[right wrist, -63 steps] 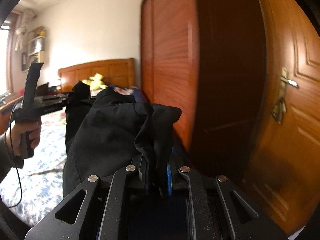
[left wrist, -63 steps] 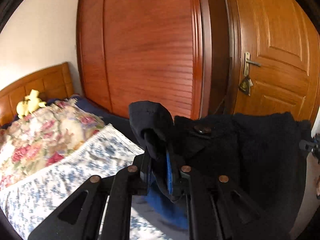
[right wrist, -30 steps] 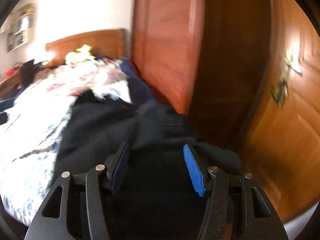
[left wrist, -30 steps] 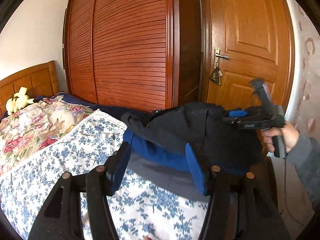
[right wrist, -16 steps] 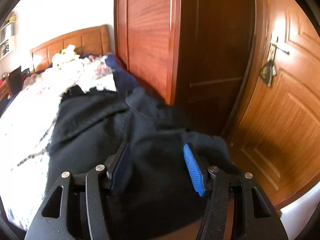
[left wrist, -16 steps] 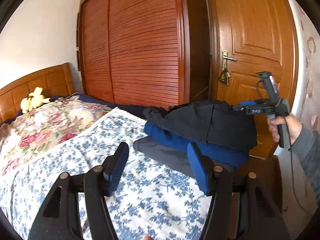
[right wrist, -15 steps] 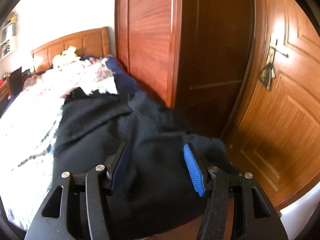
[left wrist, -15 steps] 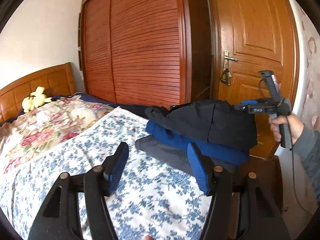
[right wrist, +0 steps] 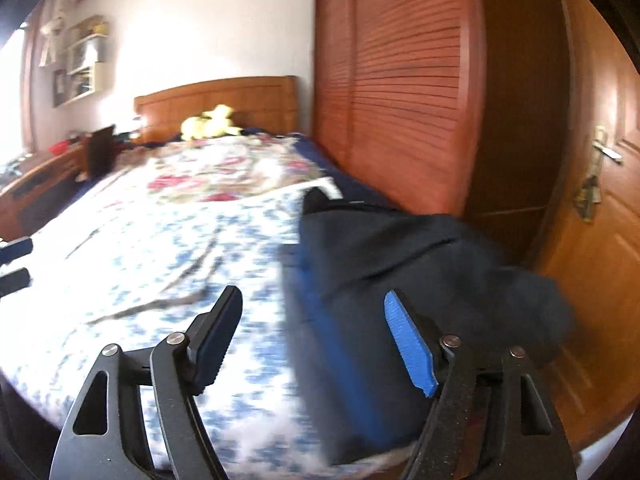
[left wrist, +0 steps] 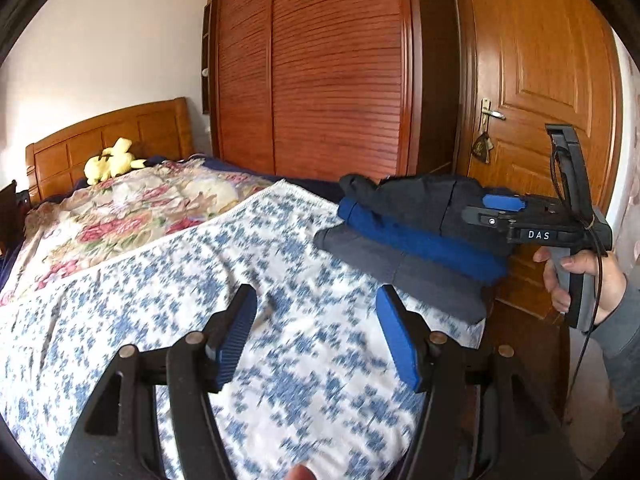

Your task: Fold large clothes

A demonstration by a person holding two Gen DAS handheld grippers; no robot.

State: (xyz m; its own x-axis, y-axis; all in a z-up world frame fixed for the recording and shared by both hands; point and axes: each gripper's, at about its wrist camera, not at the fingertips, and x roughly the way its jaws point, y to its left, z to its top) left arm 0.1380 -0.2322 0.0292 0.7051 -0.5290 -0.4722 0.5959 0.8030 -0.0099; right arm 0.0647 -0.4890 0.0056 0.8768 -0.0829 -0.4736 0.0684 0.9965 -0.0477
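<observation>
Two grippers clear, folded stack at bed's right corner

Dark garment [left wrist: 416,204] lies folded atop blue and grey layers on the bed [left wrist: 200,280], far right corner. Left gripper [left wrist: 316,340] jaws wide, empty. Right gripper [right wrist: 312,340] jaws opening, gripping nothing, just above the garment.

1. A yellow plush toy [left wrist: 110,160] rests against the wooden headboard [left wrist: 108,136].
2. A floral quilt [left wrist: 132,204] lies beside a blue-flowered bedsheet [left wrist: 168,280].
3. A slatted wardrobe [left wrist: 320,72] stands next to a panelled door [left wrist: 544,60] with a lever handle [left wrist: 491,114].
</observation>
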